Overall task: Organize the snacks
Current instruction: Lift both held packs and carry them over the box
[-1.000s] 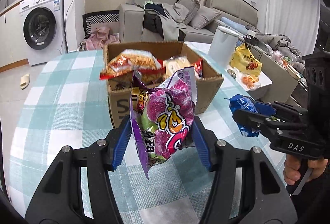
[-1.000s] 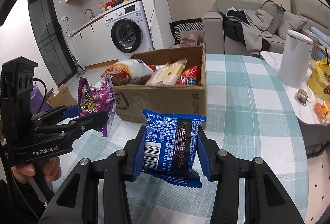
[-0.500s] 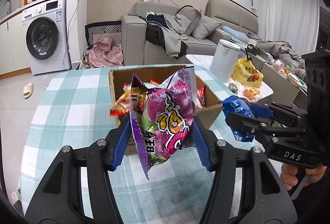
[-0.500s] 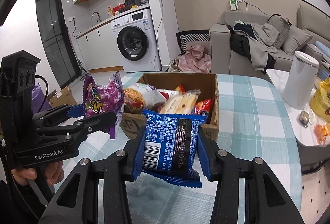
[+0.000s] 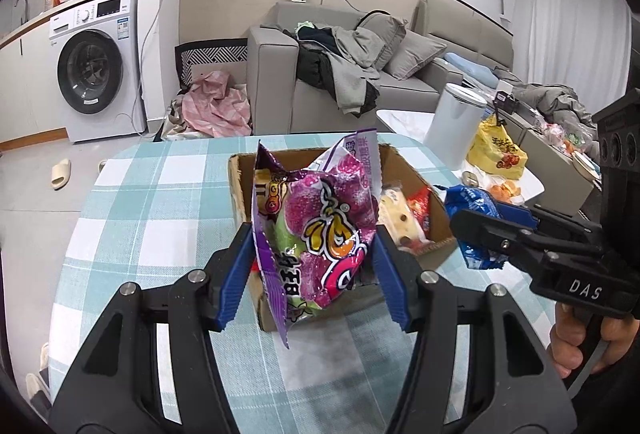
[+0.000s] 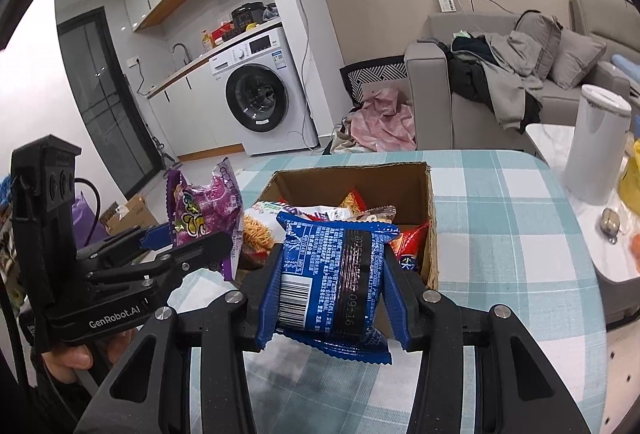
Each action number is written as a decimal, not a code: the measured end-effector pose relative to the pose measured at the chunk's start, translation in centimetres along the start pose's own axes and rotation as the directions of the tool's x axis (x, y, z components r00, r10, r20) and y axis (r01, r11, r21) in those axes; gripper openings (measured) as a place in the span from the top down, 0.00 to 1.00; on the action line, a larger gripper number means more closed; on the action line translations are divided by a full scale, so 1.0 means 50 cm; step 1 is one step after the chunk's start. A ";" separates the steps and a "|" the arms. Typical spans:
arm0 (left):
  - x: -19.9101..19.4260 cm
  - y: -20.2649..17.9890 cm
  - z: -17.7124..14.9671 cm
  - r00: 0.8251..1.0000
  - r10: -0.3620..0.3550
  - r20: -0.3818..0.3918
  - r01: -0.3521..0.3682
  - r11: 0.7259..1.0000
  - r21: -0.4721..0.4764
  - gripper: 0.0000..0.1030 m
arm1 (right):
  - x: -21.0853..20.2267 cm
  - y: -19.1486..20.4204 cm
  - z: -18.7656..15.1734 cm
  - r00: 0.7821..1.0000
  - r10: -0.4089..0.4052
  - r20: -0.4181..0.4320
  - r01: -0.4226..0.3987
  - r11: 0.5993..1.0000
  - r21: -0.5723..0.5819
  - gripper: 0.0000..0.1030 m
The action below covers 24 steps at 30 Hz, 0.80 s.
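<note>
Two packets held mid-frame above the checked table (image 5: 152, 218), left gripper (image 5: 314, 254) jaws clamped on purple bag (image 5: 320, 230), right gripper (image 6: 332, 278) jaws clamped on blue packet (image 6: 332, 270), snack-filled box (image 6: 428, 226) just behind

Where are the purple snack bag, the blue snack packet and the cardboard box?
purple snack bag (image 5: 320, 234), left wrist view, middle of its printed front.
blue snack packet (image 6: 334, 276), right wrist view, centre of its back panel.
cardboard box (image 6: 352, 180), right wrist view, inner far wall.
</note>
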<state>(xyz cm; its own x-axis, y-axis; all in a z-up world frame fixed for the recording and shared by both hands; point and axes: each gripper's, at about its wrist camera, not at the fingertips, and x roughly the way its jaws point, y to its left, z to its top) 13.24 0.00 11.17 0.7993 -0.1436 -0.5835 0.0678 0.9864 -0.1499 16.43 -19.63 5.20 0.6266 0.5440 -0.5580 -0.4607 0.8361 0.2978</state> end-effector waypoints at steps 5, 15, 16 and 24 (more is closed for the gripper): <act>0.044 0.018 0.022 1.000 0.015 -0.011 -0.015 1.000 -0.002 0.46 | 0.026 -0.014 0.019 1.000 -0.015 -0.004 0.015 0.999 0.029 0.56; 0.119 0.033 0.051 1.000 0.014 -0.024 -0.014 1.000 0.005 0.46 | 0.093 -0.025 0.037 0.998 -0.043 -0.040 0.044 0.998 0.035 0.56; 0.126 0.033 0.054 1.000 0.015 -0.026 -0.015 1.000 0.007 0.46 | 0.100 -0.025 0.037 0.998 -0.045 -0.043 0.047 0.998 0.039 0.56; 0.196 0.018 0.069 0.998 0.024 -0.054 -0.021 0.999 0.043 0.46 | 0.134 -0.039 0.047 0.997 -0.066 -0.036 0.069 0.995 0.069 0.56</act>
<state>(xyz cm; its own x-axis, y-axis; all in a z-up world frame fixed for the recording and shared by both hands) 23.20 -0.25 8.10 0.7671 -0.1243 -0.6294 0.0762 0.9918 -0.1029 22.97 -17.47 2.69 0.6327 0.4845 -0.6041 -0.3723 0.8743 0.3113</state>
